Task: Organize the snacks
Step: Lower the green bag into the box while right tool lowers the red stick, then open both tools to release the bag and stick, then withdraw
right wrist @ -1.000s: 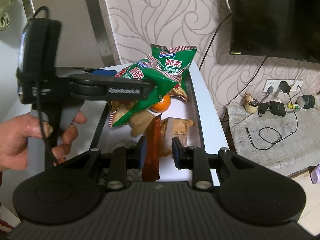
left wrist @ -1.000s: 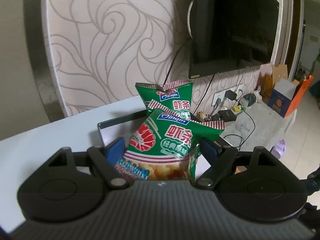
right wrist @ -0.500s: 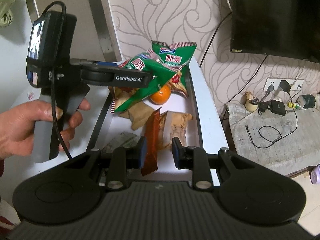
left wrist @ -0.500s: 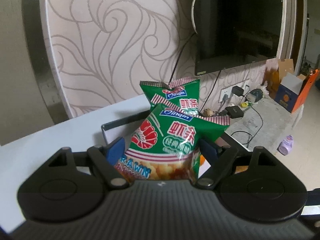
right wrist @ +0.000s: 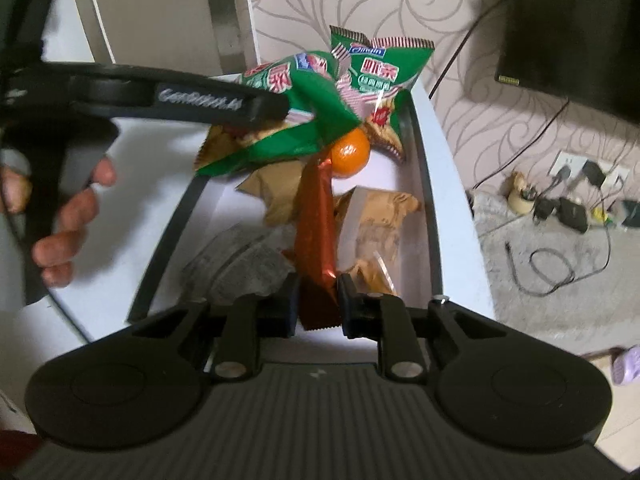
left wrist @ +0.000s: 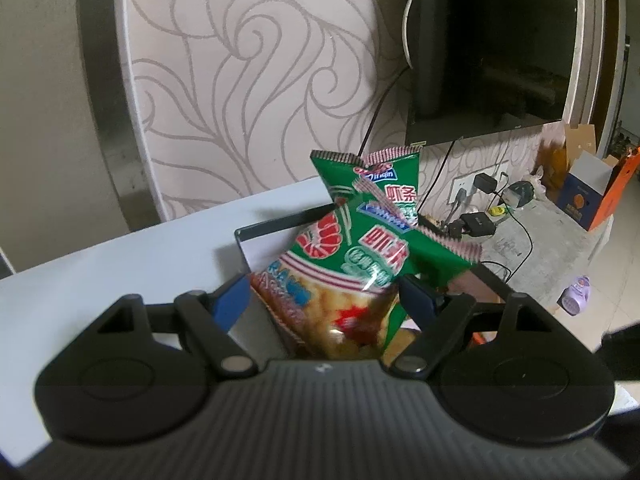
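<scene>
My left gripper is shut on a green prawn-cracker bag and holds it above the far end of a white tray; the bag also shows in the right wrist view. A second green bag leans upright at the tray's far end. My right gripper is shut on a long red-orange snack packet over the tray's near end. An orange, brown wrapped snacks and a grey packet lie in the tray.
The tray sits on a white tabletop against a patterned wall. A black TV hangs to the right. On the floor right are chargers and cables and a cardboard box.
The left gripper has carried its green bag further over the tray and tilted it. The right gripper has moved forward with the red packet, closer over the tray's contents.
</scene>
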`<move>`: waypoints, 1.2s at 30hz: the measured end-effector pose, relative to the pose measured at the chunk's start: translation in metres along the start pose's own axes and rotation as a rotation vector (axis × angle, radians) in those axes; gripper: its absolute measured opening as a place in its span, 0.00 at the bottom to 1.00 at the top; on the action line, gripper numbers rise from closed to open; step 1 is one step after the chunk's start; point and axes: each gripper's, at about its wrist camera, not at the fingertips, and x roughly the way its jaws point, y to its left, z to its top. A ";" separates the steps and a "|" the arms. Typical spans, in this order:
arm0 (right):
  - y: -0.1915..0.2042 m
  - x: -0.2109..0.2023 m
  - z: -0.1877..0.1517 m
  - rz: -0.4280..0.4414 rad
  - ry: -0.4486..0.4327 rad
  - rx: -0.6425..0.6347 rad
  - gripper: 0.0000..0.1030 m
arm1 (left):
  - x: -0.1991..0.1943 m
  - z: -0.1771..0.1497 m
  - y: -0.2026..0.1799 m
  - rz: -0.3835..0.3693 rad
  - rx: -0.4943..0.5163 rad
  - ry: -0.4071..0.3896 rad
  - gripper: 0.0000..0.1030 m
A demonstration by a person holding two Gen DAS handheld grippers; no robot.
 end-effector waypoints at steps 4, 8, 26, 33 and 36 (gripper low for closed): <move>0.000 0.011 0.009 -0.028 -0.016 -0.021 0.22 | 0.006 0.000 0.000 0.005 0.004 0.016 0.81; 0.001 0.009 0.009 -0.021 -0.016 -0.016 0.22 | 0.014 0.001 -0.004 0.010 0.024 0.023 0.81; 0.020 -0.024 0.002 0.065 -0.083 0.008 0.23 | 0.027 0.006 -0.009 -0.010 0.084 0.044 0.81; 0.023 -0.004 0.006 -0.011 -0.048 0.047 0.23 | 0.022 0.008 -0.004 -0.047 0.104 0.051 0.81; 0.020 -0.007 0.004 -0.027 -0.048 0.107 0.23 | 0.019 0.009 -0.003 -0.061 0.113 0.047 0.81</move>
